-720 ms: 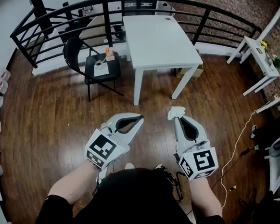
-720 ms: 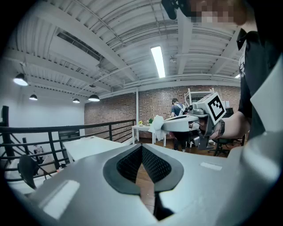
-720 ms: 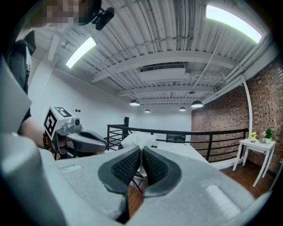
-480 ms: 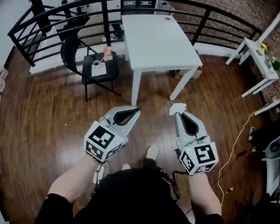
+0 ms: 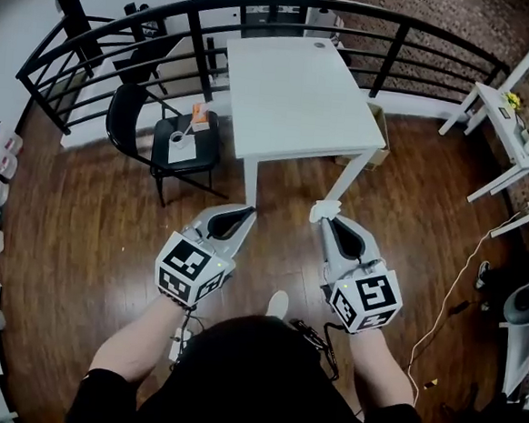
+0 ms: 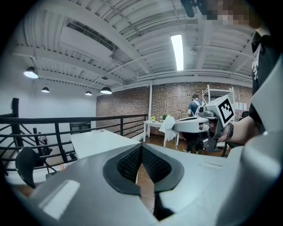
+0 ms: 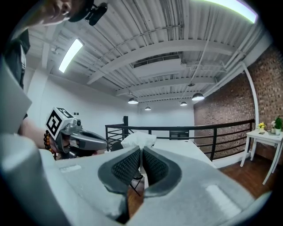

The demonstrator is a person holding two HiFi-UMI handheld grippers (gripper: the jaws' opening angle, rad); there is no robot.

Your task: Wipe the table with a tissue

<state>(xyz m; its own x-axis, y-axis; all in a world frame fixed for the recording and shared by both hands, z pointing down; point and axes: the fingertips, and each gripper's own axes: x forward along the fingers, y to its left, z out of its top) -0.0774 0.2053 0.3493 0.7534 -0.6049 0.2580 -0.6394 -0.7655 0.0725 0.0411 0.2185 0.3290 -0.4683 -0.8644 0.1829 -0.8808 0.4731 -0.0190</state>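
The white square table [image 5: 302, 81] stands ahead of me by the black railing. My right gripper [image 5: 326, 218] is shut on a crumpled white tissue [image 5: 324, 209], held in the air just short of the table's near right corner. In the right gripper view the tissue [image 7: 138, 140] sticks up above the closed jaws, with the table [image 7: 188, 148] behind it. My left gripper [image 5: 246, 213] is shut with nothing in it, level with the right one, near the table's front left leg. The left gripper view shows its jaws closed, and the tissue [image 6: 169, 126] off to the right.
A black chair [image 5: 165, 139] left of the table carries a cup, a paper and an orange item. The curved black railing [image 5: 124, 22] runs behind. A small white side table [image 5: 508, 134] stands at the right. A white cable [image 5: 449, 294] lies on the wooden floor.
Both grippers have moved forward toward the table; its front edge is now just beyond their tips. The right gripper still holds the tissue and the left stays shut.
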